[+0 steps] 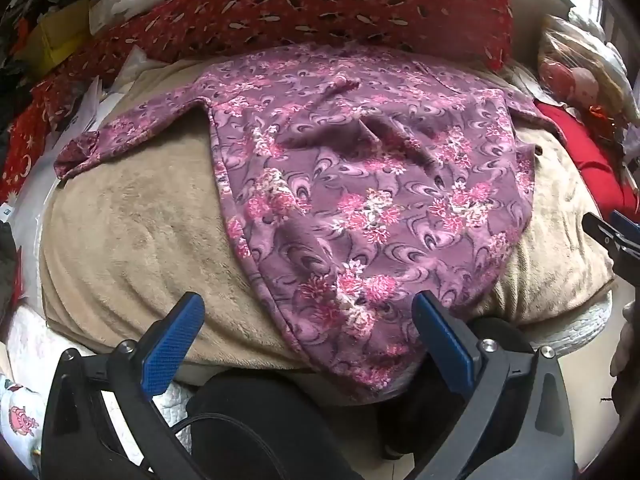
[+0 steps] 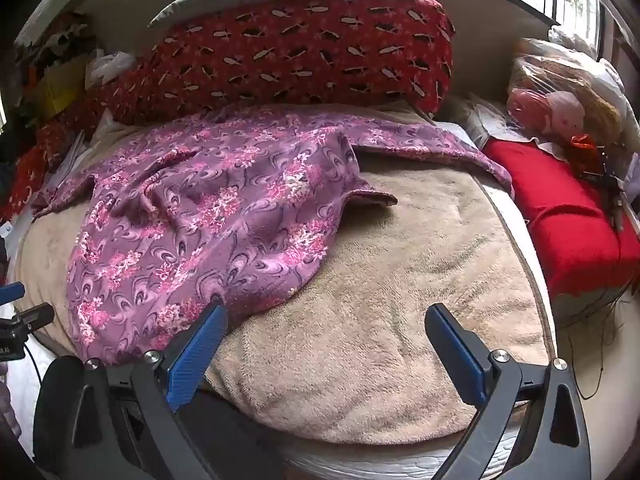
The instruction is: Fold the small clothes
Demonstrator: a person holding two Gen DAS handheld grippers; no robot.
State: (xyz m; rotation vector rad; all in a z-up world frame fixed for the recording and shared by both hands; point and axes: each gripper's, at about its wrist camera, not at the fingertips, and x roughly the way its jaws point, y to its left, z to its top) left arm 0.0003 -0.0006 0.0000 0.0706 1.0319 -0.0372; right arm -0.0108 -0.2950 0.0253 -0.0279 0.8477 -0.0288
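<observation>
Closest in, the left gripper [image 1: 308,320] hangs with its blue-padded fingers [image 1: 172,344] spread wide and nothing between the pads, tilted down over the near hem of a purple flowered garment [image 1: 360,184]. The hem droops off the front edge of a beige plush blanket [image 1: 132,220] that covers the bed. The garment lies spread but rumpled across the blanket, one sleeve stretched out to the left side, the body creased in the middle.

The right gripper [image 2: 324,328] is off to the garment's right, fingers equally wide apart and empty, angled down over bare blanket [image 2: 380,300], its left finger just beside the cloth's edge [image 2: 256,304]. Behind the garment sits a long red patterned pillow [image 2: 300,48], and a folded bright red cloth [image 2: 560,216] lies well off to the right.
</observation>
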